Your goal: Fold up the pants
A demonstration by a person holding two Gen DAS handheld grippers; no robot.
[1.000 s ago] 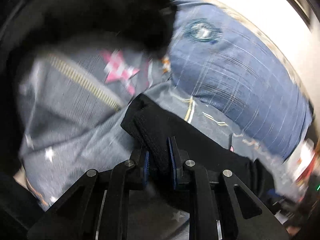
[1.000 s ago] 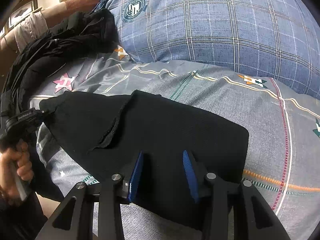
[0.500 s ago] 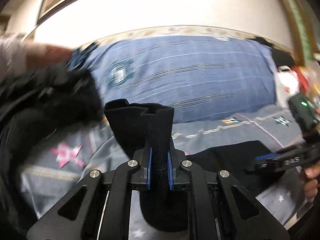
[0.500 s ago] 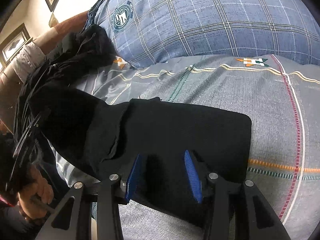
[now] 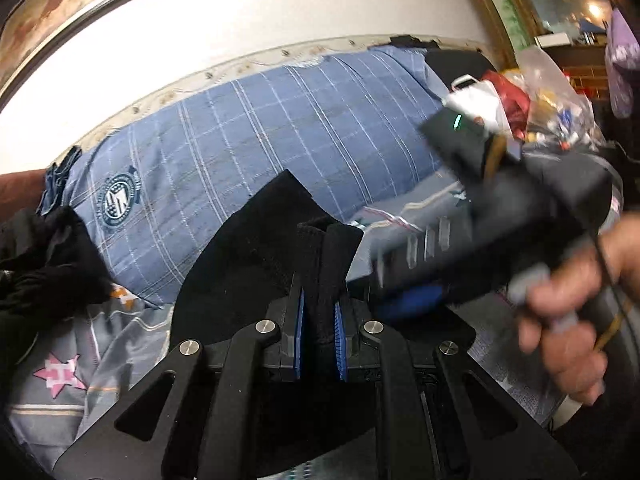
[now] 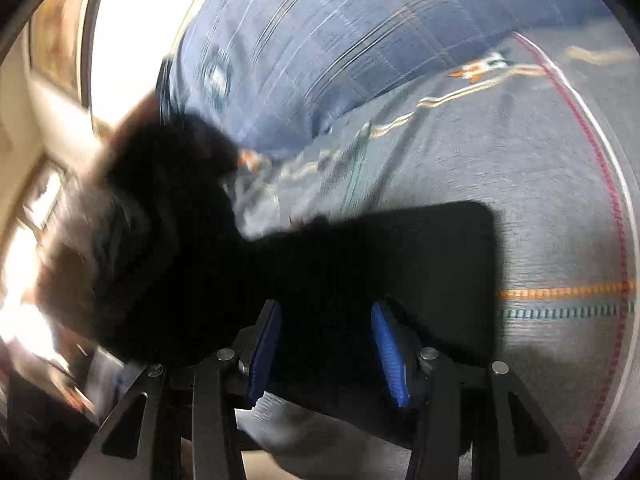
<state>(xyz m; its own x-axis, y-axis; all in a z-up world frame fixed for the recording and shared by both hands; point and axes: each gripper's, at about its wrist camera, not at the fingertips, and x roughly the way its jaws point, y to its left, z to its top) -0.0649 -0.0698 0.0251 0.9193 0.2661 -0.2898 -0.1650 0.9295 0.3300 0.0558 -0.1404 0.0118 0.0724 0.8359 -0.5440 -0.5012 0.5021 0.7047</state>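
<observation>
The left gripper (image 5: 319,330) is clamped on a bunched fold of the black pants (image 5: 256,256). Both blue pads bear on the cloth from either side, and the pinched edge stands up past the fingertips as a short raised ridge. From that ridge the fabric falls away to the left and downward, toward the bed (image 5: 120,344).

In the right wrist view, the right gripper (image 6: 326,354) hangs over the near edge of the pants (image 6: 400,264). Its fingers (image 6: 387,354) stand apart, having just been opening slightly. Black fabric lies beneath and between them, but neither pad is seen pressing on it. The view is blurred, so contact at the fingertips cannot be confirmed.

The pants lie on the grey patterned bed sheet (image 6: 560,208). The right-hand portion lies flat, with a straight edge and a rounded corner toward the right side of the bed. The left-hand portion rises out of plane into a dark, blurred mass.

A blue checked pillow (image 5: 260,140) with a round crest lies at the far edge of the bed, against the wall. A heap of dark clothing (image 5: 44,264) sits at the left edge, just beside the pillow.

In the left wrist view, the right gripper's body (image 5: 512,216) crosses the right side, held by the person's hand (image 5: 568,312).
</observation>
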